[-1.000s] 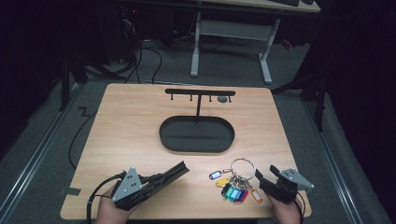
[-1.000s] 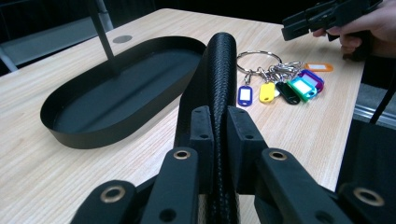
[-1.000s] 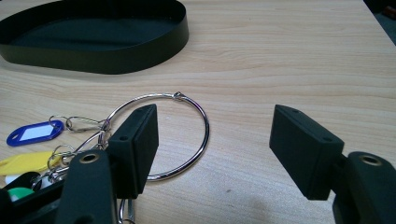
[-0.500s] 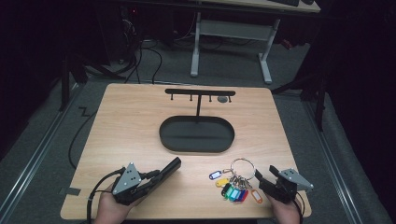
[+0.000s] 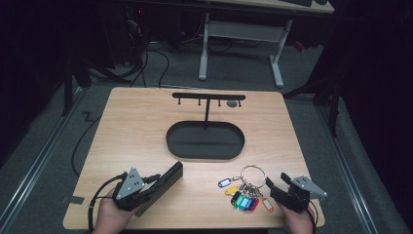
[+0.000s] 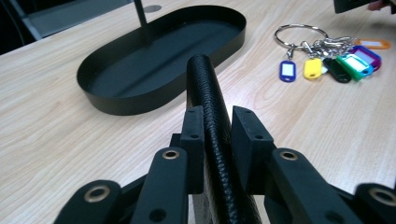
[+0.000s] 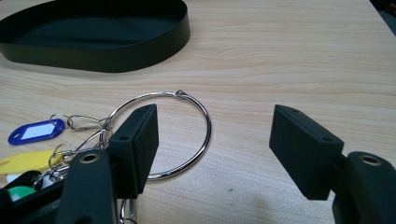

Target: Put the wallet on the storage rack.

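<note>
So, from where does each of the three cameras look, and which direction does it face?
High view: above the near table edge, looking forward and down; both hands, left gripper and right gripper show.
Left gripper view: on the left gripper, facing the black tray; its jaws flank a black wallet.
Right gripper view: on the right gripper, facing the key ring; jaws apart.
Shared: tray and key ring.

From my seat the table (image 5: 146,122) was evenly lit from above while the room around it sat nearly black. Shadows were soft. The high view looked slightly grainy; both gripper views were sharp farther off, and blurred on the nearest jaw parts.
</note>
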Motion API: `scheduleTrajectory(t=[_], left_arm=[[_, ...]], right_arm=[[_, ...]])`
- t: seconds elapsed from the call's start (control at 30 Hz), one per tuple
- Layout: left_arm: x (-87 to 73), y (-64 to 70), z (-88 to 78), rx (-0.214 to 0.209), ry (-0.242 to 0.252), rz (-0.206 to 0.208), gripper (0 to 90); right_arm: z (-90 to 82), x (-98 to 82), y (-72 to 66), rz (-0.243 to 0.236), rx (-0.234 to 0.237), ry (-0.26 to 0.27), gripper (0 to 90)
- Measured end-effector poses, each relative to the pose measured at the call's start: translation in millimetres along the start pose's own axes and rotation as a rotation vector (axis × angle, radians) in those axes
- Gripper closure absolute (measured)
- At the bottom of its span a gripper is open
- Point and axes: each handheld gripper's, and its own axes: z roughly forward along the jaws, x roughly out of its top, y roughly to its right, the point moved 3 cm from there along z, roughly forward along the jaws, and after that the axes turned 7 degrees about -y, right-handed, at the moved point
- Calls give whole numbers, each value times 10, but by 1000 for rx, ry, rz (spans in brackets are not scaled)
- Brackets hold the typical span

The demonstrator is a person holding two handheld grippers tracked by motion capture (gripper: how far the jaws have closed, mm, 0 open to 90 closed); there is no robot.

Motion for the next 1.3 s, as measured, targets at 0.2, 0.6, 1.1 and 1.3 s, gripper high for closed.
scheduleTrajectory(t=[0.2,0.6,1.1,1.3], left_arm=[[-11,-26,-9,8,-19,-7,734],[-20,0,19,50,-75,43,652],[147,32,82,9,-285,137,650],[238,6,87,-2,-383,165,645]], right_arm=[[18,13,-26,-6,25,0,330],[21,22,-40,-4,35,6,325],[32,36,-28,2,62,17,325],[19,38,-49,5,76,23,326]])
